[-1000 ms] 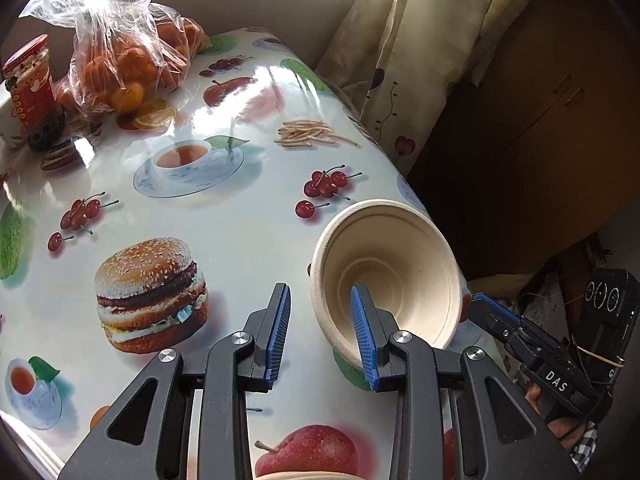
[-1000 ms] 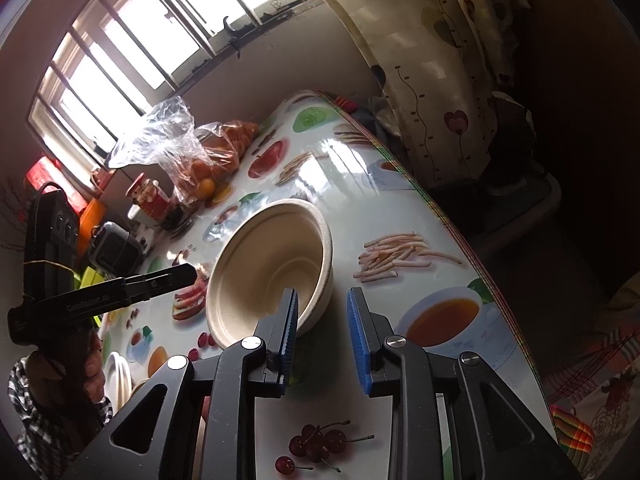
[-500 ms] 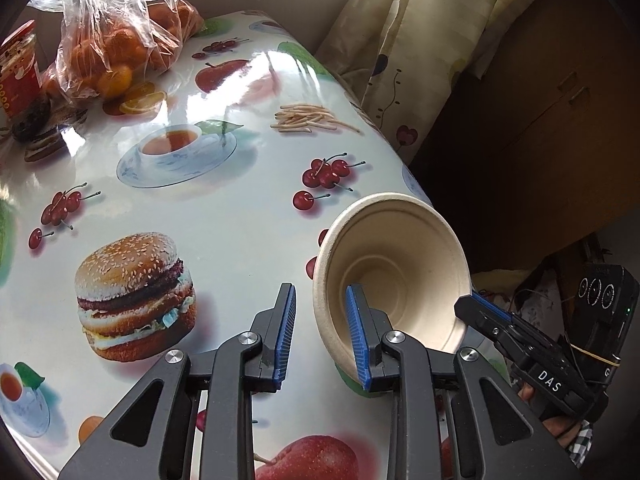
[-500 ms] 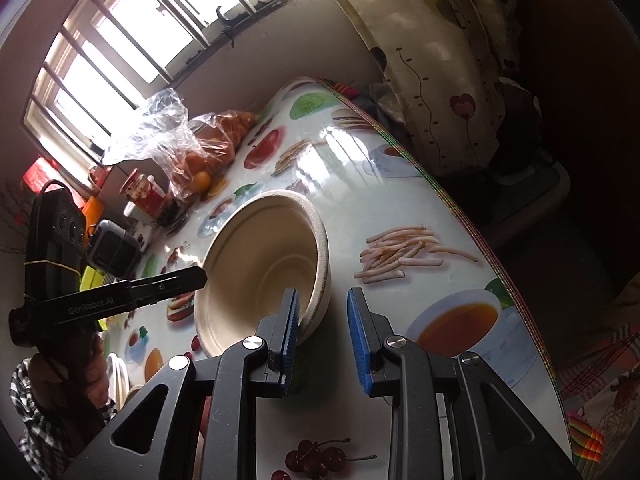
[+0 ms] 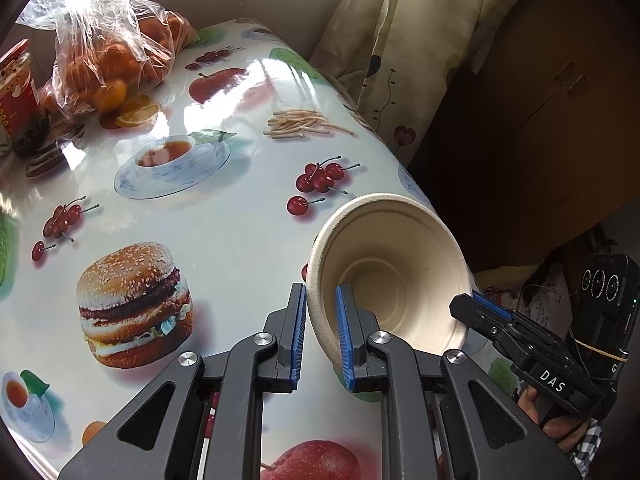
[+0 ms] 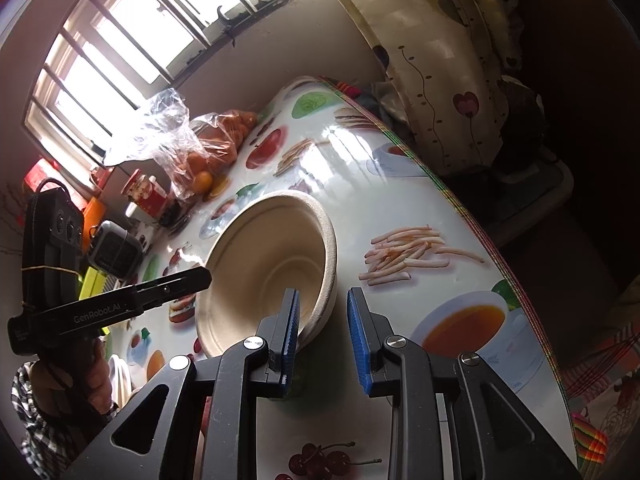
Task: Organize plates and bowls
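Note:
A beige paper bowl [image 5: 394, 276] is tilted above the right side of the table. My left gripper [image 5: 322, 338] is shut on its near rim, one finger inside and one outside. In the right wrist view the same bowl [image 6: 268, 264] shows with my right gripper [image 6: 324, 334] open around its rim, jaws apart and not pinching. The right gripper shows in the left wrist view [image 5: 480, 308], the left one in the right wrist view [image 6: 200, 278]. A stack of white plates [image 6: 120, 380] lies at the lower left.
The table wears a glossy food-print cloth [image 5: 240, 220]. A plastic bag of oranges [image 5: 112, 52] and a red jar [image 5: 14, 88] stand at the far end. A curtain [image 5: 400, 40] and dark cupboard [image 5: 560, 100] lie past the table's right edge.
My left gripper has closed on the bowl's rim and tilted it up. My right gripper has opened wider, releasing the rim.

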{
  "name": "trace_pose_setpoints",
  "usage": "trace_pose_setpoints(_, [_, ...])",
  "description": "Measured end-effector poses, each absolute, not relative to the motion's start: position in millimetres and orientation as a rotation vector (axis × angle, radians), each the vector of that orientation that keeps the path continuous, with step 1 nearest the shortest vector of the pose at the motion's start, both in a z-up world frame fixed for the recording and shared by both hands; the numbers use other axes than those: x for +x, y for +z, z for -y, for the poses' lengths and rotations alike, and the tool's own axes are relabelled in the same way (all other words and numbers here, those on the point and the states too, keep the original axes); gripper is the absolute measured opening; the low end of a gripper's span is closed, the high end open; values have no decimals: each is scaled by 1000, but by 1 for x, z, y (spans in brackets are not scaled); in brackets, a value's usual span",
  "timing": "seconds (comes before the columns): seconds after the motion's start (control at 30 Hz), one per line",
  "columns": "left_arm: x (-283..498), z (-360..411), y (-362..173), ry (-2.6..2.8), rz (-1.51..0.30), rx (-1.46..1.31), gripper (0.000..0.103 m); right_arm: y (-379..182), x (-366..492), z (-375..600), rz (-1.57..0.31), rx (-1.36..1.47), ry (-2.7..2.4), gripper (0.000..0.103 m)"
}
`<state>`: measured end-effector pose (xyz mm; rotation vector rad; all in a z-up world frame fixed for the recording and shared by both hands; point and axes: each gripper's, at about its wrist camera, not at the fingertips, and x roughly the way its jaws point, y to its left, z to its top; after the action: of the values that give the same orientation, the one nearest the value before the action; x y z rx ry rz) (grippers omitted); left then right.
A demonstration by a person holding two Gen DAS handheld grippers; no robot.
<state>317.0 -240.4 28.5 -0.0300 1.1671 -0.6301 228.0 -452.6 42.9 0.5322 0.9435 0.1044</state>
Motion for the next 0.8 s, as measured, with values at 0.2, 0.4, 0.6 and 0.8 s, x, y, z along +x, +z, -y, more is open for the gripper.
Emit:
trace_pose_setpoints(0.2, [317, 242, 30, -628, -1167, -27, 16, 44, 230, 448, -941, 528, 118, 25])
trace_pose_setpoints(0.4, [318, 241, 26, -618, -1177, -28, 16, 42, 229, 449, -940, 528, 102, 25])
trace_pose_setpoints(0.6, [318, 242, 21, -622, -1190, -32, 16, 44, 227, 449, -935, 500, 100, 24])
trace_pose_setpoints(0.8, [318, 242, 23, -622, -1182, -32, 16, 45, 228, 448, -923, 500, 106, 15])
